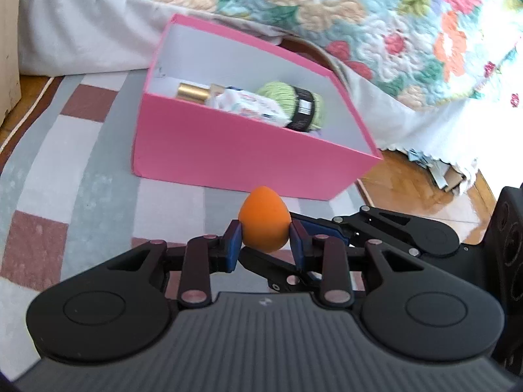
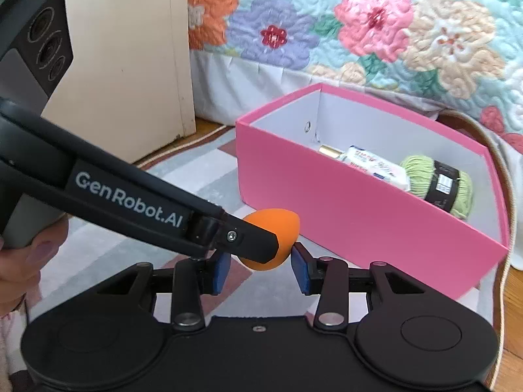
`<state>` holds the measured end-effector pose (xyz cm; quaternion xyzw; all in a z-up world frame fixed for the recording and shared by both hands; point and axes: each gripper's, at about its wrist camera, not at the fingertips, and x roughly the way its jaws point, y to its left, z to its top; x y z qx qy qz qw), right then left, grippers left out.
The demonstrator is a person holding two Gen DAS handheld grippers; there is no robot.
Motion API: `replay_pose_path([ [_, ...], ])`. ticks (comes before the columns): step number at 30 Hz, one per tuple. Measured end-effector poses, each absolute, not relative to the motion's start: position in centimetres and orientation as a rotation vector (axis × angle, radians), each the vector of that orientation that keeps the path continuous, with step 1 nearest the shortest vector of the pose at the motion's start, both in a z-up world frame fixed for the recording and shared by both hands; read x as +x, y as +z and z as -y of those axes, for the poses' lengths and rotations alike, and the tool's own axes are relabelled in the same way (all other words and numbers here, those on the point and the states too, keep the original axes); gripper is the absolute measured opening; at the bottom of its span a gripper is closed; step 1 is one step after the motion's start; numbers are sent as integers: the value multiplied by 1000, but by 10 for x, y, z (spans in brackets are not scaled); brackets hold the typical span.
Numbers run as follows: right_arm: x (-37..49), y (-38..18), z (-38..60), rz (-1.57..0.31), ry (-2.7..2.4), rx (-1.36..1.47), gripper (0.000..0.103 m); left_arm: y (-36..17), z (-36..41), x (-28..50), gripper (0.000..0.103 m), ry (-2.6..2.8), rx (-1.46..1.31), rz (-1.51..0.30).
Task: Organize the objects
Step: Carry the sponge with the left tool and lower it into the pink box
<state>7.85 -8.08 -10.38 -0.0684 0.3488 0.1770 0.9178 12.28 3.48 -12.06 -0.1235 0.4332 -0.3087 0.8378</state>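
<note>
orange egg-shaped sponge (image 1: 264,225), smooth matte, pinched in left tongs (image 1: 265,241)

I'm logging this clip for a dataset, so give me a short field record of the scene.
held item: orange makeup sponge
holder: left gripper, pads pressed on it
right gripper: pads apart, clear of the sponge
container: pink box, open top, on a checked rug
box contents: green yarn skein, white packet, gold-capped bottle
backdrop: floral quilt

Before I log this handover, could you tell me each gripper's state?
Left gripper: shut on the orange sponge.
Right gripper: open, pads clear of the sponge.
</note>
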Motion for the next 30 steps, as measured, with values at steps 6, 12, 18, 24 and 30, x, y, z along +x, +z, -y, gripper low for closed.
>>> replay_pose_path([
  [6, 57, -69, 80, -699, 316, -172, 47, -84, -28, 115, 30, -709, -228, -930],
  [12, 66, -20, 87, -637, 311, -181, 47, -28, -25, 124, 30, -735, -225, -871],
  [18, 88, 17, 91, -580, 317, -234, 47, 20, -6, 147, 32, -710, -135, -836],
  [24, 126, 29, 101, -581, 294, -235, 47, 38, 21, 183, 31, -662, -85, -816],
  [30, 181, 21, 122, -646, 306, -188, 47, 26, 37, 244, 32, -627, -166, -880],
])
